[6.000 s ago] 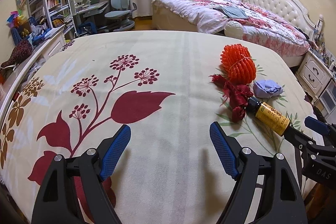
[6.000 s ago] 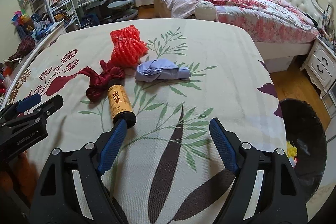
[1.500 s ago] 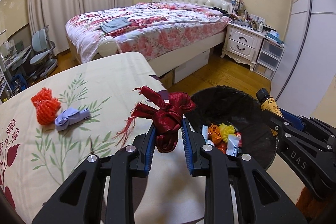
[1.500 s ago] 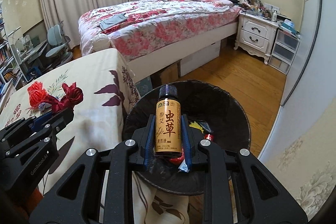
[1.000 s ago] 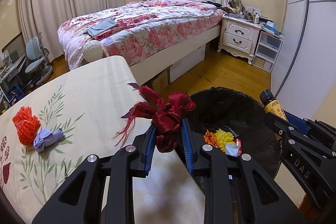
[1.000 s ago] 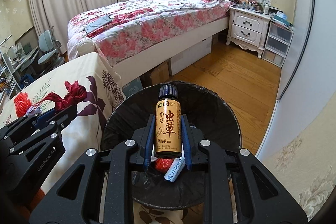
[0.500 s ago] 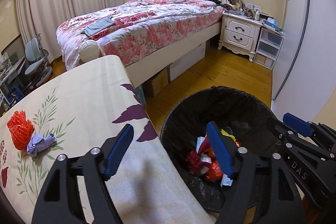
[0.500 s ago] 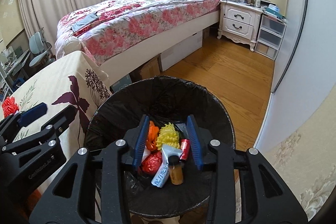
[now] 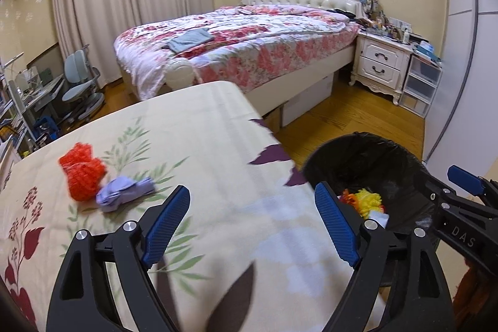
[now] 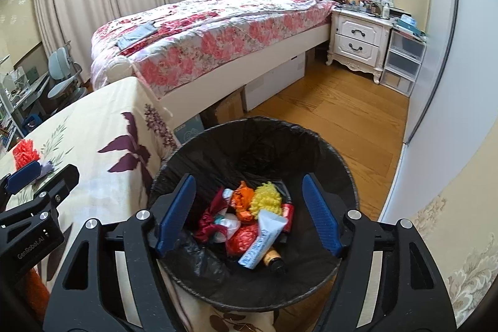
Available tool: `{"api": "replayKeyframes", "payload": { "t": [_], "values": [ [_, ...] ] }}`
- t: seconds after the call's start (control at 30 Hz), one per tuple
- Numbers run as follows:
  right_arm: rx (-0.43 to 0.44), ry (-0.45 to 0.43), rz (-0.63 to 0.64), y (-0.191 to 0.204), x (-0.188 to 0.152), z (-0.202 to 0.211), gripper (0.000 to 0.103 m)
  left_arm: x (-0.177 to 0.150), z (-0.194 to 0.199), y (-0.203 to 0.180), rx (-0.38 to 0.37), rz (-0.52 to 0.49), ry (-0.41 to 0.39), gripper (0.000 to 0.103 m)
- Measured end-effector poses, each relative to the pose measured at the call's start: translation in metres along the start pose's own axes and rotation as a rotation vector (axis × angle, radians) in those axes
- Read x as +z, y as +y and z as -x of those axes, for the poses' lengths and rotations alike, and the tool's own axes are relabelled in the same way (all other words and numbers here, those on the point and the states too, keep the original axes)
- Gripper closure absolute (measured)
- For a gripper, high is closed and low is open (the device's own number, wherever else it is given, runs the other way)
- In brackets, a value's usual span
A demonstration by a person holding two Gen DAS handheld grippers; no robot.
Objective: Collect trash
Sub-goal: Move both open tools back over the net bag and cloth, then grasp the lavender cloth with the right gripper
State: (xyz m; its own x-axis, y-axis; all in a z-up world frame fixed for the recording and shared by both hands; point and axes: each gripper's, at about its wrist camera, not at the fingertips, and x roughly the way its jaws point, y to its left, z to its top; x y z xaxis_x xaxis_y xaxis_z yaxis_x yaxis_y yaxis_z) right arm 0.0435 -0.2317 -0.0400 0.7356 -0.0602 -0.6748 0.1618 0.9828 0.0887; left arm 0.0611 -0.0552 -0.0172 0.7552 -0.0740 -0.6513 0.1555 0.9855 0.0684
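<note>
Right wrist view, bottom centre: right gripper (image 10: pixel 248 212) spread wide, nothing between the blue pads (image 10: pixel 176 212), poised over the bin (image 10: pixel 326 147). Inside the bin, mid-frame: dark red ribbon (image 10: pixel 207 223), white tube (image 10: pixel 263 237), brown bottle (image 10: pixel 274 257) lying partly under the tube, yellow ball (image 10: pixel 267 201), orange wrapper (image 10: pixel 242 196). At left edge, the left gripper (image 10: pixel 29 181) seen side-on.

Left wrist view, bottom centre: left gripper (image 9: pixel 252 224) also wide and empty, above the floral cloth (image 9: pixel 218 145). To the right, bin (image 9: pixel 373 159) just off the cloth's edge. Left of centre, lying on the cloth: purple wad (image 9: pixel 124 193) touching orange net (image 9: pixel 82 173). Upper centre, beyond: bed (image 9: pixel 249 42); nightstand (image 9: pixel 382 66) at upper right.
</note>
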Motion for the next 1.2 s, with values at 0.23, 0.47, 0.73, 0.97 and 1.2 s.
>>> {"api": "replayKeyframes", "payload": {
  "t": [0.23,0.47,0.73,0.97,1.2],
  "values": [
    [0.101,0.022,0.089,0.055,-0.004,0.003,0.031,-0.022,0.014,0.055,0.084,0.07,0.03,0.021],
    [0.227,0.063,0.189,0.124,-0.012,0.002,0.03,-0.041,0.024,0.115,0.208,0.133,0.049,0.021],
    [0.333,0.12,0.289,0.201,-0.024,-0.004,0.025,-0.063,0.037,0.177,0.314,0.218,0.069,0.021],
    [0.342,0.134,0.326,0.249,-0.019,-0.015,0.025,-0.069,0.042,0.205,0.346,0.257,0.07,0.021],
    [0.325,0.177,0.349,0.276,-0.017,-0.036,0.025,-0.072,0.04,0.216,0.334,0.28,0.073,0.021]
  ]
}}
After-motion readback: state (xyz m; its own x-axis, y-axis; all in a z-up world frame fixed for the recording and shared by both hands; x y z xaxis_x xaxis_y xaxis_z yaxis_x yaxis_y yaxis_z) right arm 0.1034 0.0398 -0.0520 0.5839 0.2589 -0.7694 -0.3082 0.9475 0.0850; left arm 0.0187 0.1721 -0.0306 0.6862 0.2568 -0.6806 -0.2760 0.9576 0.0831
